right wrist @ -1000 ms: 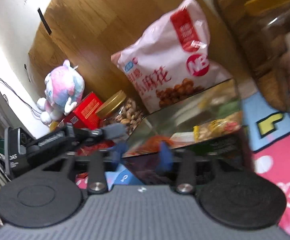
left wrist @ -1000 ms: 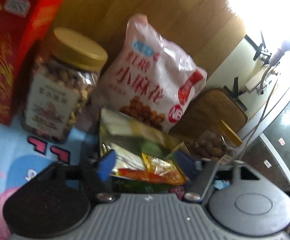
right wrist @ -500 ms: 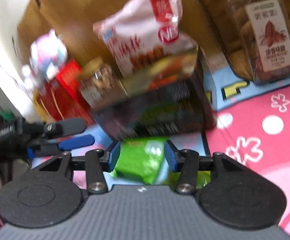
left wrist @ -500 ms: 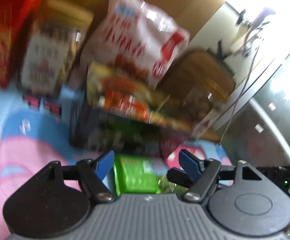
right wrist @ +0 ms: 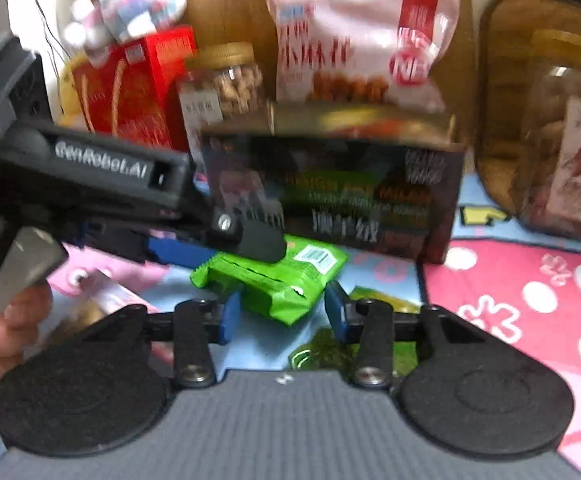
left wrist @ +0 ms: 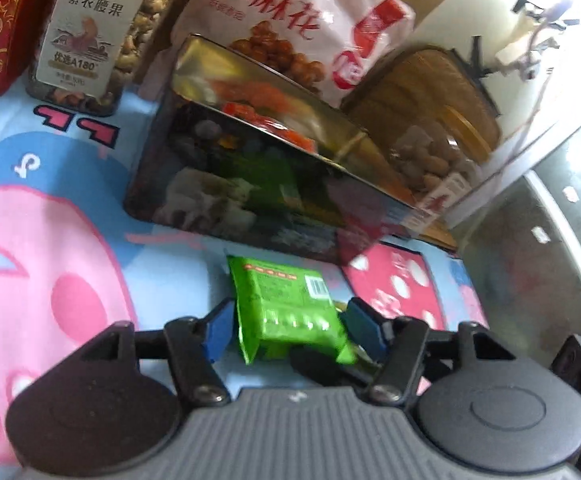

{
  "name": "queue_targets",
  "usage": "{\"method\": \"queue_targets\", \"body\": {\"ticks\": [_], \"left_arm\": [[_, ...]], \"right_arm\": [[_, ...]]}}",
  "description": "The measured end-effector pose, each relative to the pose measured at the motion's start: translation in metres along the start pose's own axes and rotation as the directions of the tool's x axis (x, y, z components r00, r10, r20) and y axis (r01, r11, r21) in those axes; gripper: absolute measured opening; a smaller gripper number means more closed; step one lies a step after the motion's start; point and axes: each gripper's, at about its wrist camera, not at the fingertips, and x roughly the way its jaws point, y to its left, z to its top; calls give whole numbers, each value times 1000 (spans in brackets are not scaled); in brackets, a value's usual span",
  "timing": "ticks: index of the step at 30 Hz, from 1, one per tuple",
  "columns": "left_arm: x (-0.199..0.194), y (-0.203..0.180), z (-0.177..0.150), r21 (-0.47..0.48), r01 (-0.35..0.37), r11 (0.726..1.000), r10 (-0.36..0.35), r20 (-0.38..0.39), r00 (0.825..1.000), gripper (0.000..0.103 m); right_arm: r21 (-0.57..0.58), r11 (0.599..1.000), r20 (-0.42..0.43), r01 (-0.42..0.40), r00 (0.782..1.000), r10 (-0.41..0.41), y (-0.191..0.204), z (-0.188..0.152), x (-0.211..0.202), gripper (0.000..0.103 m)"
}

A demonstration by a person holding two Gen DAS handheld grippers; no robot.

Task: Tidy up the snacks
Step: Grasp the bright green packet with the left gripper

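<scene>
Now both your grippers sit low over the cartoon mat (left wrist: 70, 208), where a second ago they were up at the dark open box (left wrist: 250, 184). The green snack packet (left wrist: 286, 304), not in sight then, lies on the mat just in front of that box, toward the mat's near edge.

Your left gripper (left wrist: 286, 326) has the packet between its blue pads and its jaws are closing; the left pad looks just short of the wrapper, and the right pad is too blurred to judge. Your right gripper (right wrist: 280, 314) is closing too, with the packet's near end between its pads and small gaps showing on both sides. In the right wrist view, one finger of the left gripper rests across the top of the packet.

The box stands open and holds orange and yellow packets against its shiny lining. Behind it, along the mat's far edge, stand a red carton (right wrist: 130, 84), a clear jar of nuts (left wrist: 90, 28) with a gold lid, a pink-white snack bag (left wrist: 302, 20) and a second jar (right wrist: 562, 152) at the right.

The packet lies flat, barcode up, its long axis running from your grippers toward the box.
</scene>
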Motion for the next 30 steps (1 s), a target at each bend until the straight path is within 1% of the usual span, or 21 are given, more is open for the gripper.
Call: {"method": "queue_targets", "body": {"ticks": [3, 6, 9, 14, 19, 20, 21, 22, 23, 26, 28, 30], "left_arm": [[-15, -17, -15, 18, 52, 999, -52, 12, 999, 61], [-28, -38, -35, 64, 71, 995, -72, 6, 997, 61], [-30, -54, -59, 107, 82, 991, -79, -33, 996, 61], [-32, -73, -100, 200, 80, 977, -61, -101, 993, 60], [-41, -85, -133, 274, 63, 960, -27, -134, 991, 60], [-43, -86, -137, 284, 64, 957, -25, -141, 990, 60], [-46, -86, -142, 293, 68, 954, -24, -151, 988, 61], [-50, -86, -146, 299, 73, 952, -27, -155, 987, 61], [-54, -86, -149, 306, 71, 949, -24, -153, 988, 63], [-64, -85, -154, 332, 46, 942, -3, -129, 992, 63], [-67, -82, -153, 332, 32, 943, 8, -117, 993, 63], [-66, -79, -150, 312, 31, 950, 8, -122, 992, 63]], "right_arm": [[-28, 999, 63, 17, 998, -15, 7, -5, -33, 46], [-50, 998, 88, 32, 996, -28, 14, -21, -63, 45], [-66, 997, 80, 42, 996, -37, 18, -45, -88, 45], [-49, 998, 36, 26, 999, -24, 19, -84, -116, 45], [-44, 999, -49, -16, 999, 13, 28, -111, -123, 48], [-60, 998, -33, -7, 999, 5, 31, -115, -126, 48], [-68, 998, -38, -9, 999, 7, 34, -116, -128, 51], [-74, 997, -37, -10, 999, 7, 36, -118, -130, 51], [-77, 997, -39, -11, 999, 8, 37, -118, -130, 51], [-98, 995, -39, 1, 999, -5, 41, -120, -130, 53], [-117, 993, -33, 14, 999, -18, 44, -123, -131, 55], [-124, 992, -24, 23, 999, -27, 44, -125, -130, 57]]}}
